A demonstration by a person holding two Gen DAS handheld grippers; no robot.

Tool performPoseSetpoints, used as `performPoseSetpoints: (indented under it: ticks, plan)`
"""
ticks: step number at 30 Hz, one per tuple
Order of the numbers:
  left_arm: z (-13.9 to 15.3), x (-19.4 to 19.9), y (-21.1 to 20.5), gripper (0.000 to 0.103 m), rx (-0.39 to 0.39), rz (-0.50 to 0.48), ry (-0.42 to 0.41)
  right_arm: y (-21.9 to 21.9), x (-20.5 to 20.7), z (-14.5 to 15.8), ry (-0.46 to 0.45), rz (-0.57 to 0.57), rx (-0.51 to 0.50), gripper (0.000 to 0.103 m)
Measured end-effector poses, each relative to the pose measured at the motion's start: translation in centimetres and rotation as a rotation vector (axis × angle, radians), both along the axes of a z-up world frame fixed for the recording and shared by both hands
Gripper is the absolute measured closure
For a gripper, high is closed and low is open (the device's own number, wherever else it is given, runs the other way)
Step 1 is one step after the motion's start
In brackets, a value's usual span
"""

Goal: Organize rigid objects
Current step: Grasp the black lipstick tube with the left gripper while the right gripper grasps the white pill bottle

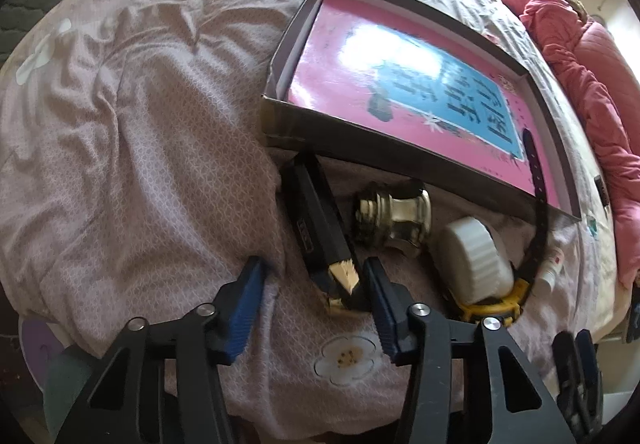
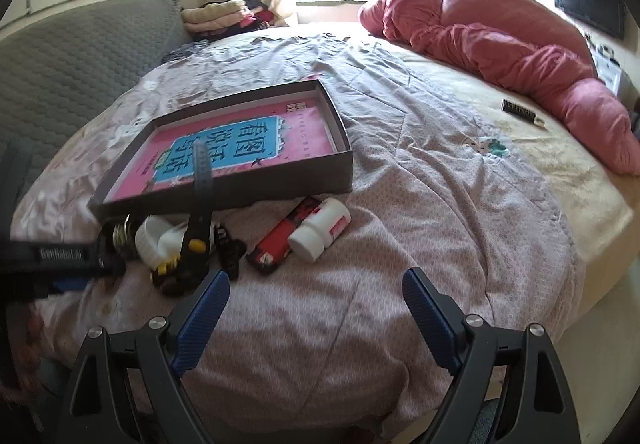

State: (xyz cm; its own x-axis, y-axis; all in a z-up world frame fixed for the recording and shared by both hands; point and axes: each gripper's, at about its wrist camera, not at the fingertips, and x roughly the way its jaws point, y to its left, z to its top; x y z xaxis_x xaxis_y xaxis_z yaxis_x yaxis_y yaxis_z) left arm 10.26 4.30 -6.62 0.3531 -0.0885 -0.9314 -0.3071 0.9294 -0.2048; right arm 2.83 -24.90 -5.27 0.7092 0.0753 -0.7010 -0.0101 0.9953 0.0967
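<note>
Bedspread (image 2: 420, 203) carries a shallow box (image 1: 280, 123) with a pink book (image 1: 360, 83) inside. Objects cluster tight along its near wall: black bar (image 1: 316, 228), brass fitting (image 1: 396, 215), white jar (image 1: 472, 256). Left hand-held gripper (image 1: 316, 284) spread, bar's end between the jaws, untouched. Right hand-held gripper (image 2: 316, 296) spread, empty, over open quilt.

Pink book (image 2: 240, 147) in the box, centre-left of the right wrist view: blue panel reads 看图说话写话, probably; black bar (image 2: 60, 254) at left edge reads "GenRobot.AI"
</note>
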Motion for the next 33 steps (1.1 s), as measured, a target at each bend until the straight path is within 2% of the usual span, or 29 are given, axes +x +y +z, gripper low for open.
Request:
performPoseSetpoints:
  ticks: [2, 4, 7, 11, 21, 26, 33]
  plan:
    - [-0.3, 0.4, 0.3, 0.053, -0.010, 0.006, -0.003, -0.2, 1.0, 0.2, 0.023, -0.016, 0.003, 0.017]
    - [-0.5, 0.7, 0.5, 0.055, -0.018, 0.011, -0.004, -0.6, 1.9, 0.2, 0.052, -0.030, 0.031, 0.028]
    - [-0.8, 1.1, 0.8, 0.056, -0.022, 0.014, -0.009, -1.4, 3.3, -0.2, 0.108, -0.070, 0.075, 0.038]
    - [-1.1, 1.3, 0.8, 0.057, -0.018, 0.005, -0.018, -1.6, 4.7, -0.6, 0.143, -0.087, 0.110, 0.043]
    - [-1.4, 0.8, 1.8, 0.060, -0.044, -0.003, -0.043, -0.6, 7.1, -2.0, 0.214, -0.095, 0.143, 0.066]
    - [-1.6, 0.2, 2.9, 0.064, -0.082, 0.008, -0.059, -1.1, 7.8, -2.8, 0.227, -0.127, 0.166, 0.070]
    - [-1.6, -0.2, 3.0, 0.064, -0.088, 0.010, -0.068, -1.1, 8.0, -2.9, 0.215, -0.097, 0.156, 0.074]
